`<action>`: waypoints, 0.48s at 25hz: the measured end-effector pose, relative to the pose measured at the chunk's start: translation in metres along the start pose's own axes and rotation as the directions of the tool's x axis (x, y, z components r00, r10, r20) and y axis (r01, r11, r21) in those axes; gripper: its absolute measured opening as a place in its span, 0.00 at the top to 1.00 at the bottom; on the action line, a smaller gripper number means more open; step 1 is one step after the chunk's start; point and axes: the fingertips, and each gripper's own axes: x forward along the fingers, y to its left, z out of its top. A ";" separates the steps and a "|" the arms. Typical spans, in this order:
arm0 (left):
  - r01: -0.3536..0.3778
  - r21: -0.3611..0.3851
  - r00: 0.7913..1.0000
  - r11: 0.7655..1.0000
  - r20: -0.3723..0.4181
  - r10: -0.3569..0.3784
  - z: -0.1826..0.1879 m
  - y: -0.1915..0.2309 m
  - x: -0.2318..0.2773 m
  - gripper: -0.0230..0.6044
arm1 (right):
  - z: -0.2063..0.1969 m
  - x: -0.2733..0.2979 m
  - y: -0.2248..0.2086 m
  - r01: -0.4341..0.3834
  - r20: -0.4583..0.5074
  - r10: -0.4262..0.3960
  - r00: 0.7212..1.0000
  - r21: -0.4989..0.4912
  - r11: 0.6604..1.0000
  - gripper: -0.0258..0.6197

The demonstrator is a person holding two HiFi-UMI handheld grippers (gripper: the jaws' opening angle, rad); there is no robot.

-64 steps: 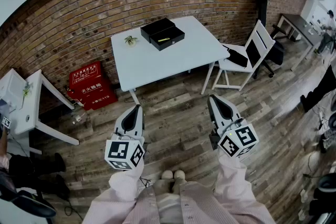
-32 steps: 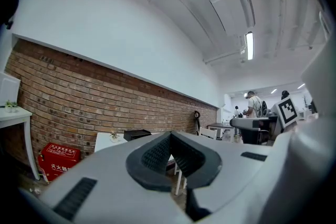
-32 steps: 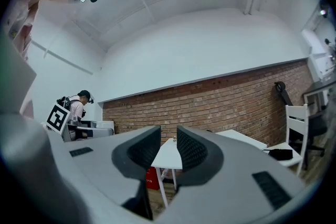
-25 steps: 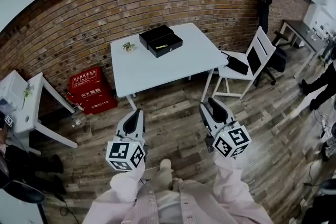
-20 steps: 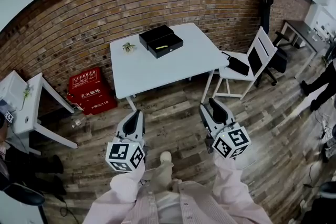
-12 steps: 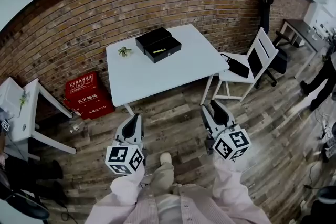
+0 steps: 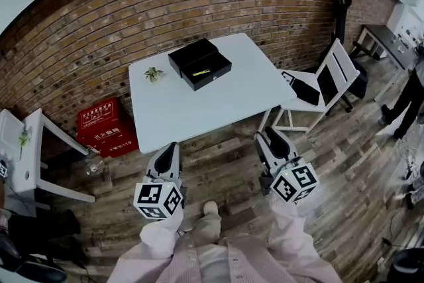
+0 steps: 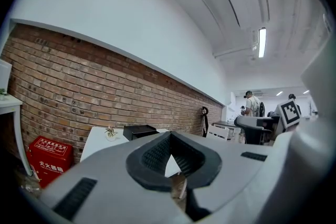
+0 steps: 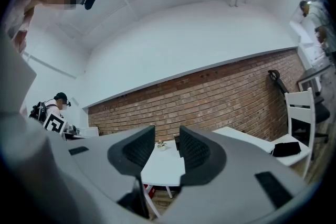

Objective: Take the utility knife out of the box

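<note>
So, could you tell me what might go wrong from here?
The small plant stands just beside the box, so a reaching gripper could topple it. The utility knife lies flat inside the box; the open right gripper may catch a wall and slide the box.

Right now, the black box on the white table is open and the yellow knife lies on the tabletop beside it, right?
Not quite. The black box on the white table is open, but the yellow knife lies inside it, not on the tabletop. The head view shows this.
</note>
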 end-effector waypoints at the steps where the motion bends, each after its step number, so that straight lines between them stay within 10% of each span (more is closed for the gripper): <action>1: 0.001 -0.001 1.000 1.000 -0.003 -0.001 0.001 0.004 0.008 0.98 | 0.000 0.008 -0.004 0.005 -0.002 -0.005 1.000 0.001 1.000 0.73; 12: 0.018 -0.010 1.000 1.000 -0.012 -0.018 0.010 0.052 0.082 0.98 | -0.011 0.089 -0.030 0.019 -0.034 -0.020 0.999 -0.018 1.000 0.73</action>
